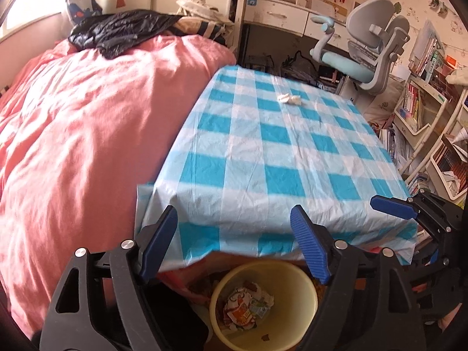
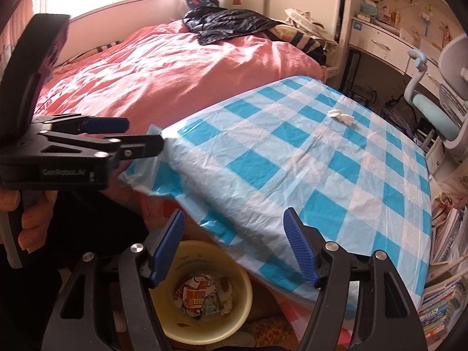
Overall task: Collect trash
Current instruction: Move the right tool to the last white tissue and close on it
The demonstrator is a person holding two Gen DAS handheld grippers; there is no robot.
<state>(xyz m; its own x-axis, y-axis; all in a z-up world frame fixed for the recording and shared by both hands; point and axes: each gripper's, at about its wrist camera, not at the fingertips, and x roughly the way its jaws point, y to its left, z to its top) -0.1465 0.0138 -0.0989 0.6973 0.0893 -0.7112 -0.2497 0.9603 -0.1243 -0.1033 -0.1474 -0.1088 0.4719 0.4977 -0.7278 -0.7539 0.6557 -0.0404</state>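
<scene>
A crumpled white tissue (image 1: pixel 289 98) lies on the far part of the blue-and-white checked table (image 1: pixel 263 146); it also shows in the right wrist view (image 2: pixel 340 116). A yellow bin (image 1: pixel 263 298) with crumpled colourful wrappers stands on the floor below the table's near edge, also in the right wrist view (image 2: pixel 204 292). My left gripper (image 1: pixel 234 228) is open and empty above the bin; it also shows from the side in the right wrist view (image 2: pixel 128 134). My right gripper (image 2: pixel 234 234) is open and empty over the bin and table edge; one of its fingers (image 1: pixel 392 206) shows at right in the left wrist view.
A bed with a pink duvet (image 1: pixel 87 131) lies left of the table, a black garment (image 1: pixel 117 30) on it. A desk chair (image 1: pixel 359 64) stands beyond the table. Shelves of books (image 1: pixel 424 111) crowd the right side.
</scene>
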